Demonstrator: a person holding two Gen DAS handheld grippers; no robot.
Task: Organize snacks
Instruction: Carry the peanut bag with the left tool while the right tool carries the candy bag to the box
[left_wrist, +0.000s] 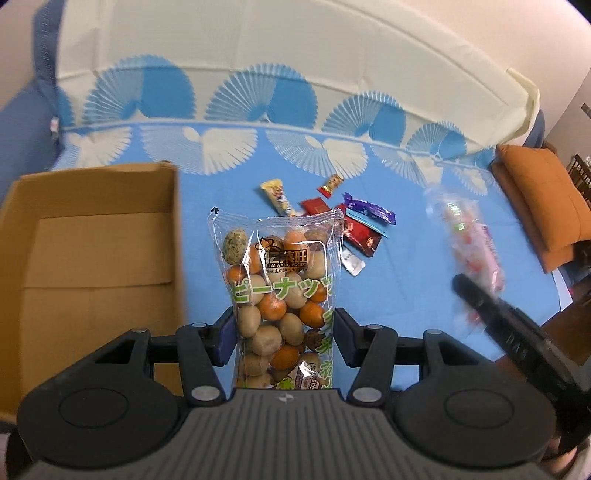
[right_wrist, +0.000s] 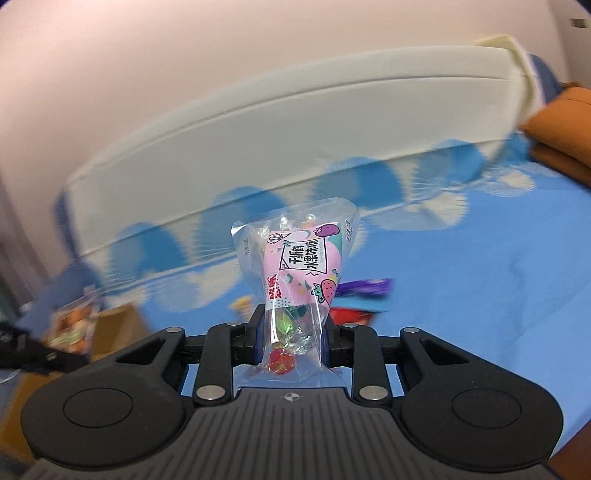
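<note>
My left gripper (left_wrist: 284, 336) is shut on a clear bag of coated peanuts (left_wrist: 280, 280) and holds it upright above the blue bed cover, just right of an open cardboard box (left_wrist: 92, 258). My right gripper (right_wrist: 293, 332) is shut on a clear bag of fruit candy (right_wrist: 299, 269) with a pink label, held in the air. That bag also shows blurred in the left wrist view (left_wrist: 469, 240), with the right gripper's finger (left_wrist: 491, 314) below it. Several small snack packets (left_wrist: 354, 221) lie on the cover beyond the peanuts.
An orange cushion (left_wrist: 543, 206) lies at the right edge of the bed. A white headboard (left_wrist: 295, 48) runs along the back. The cardboard box also shows at the lower left in the right wrist view (right_wrist: 114, 328).
</note>
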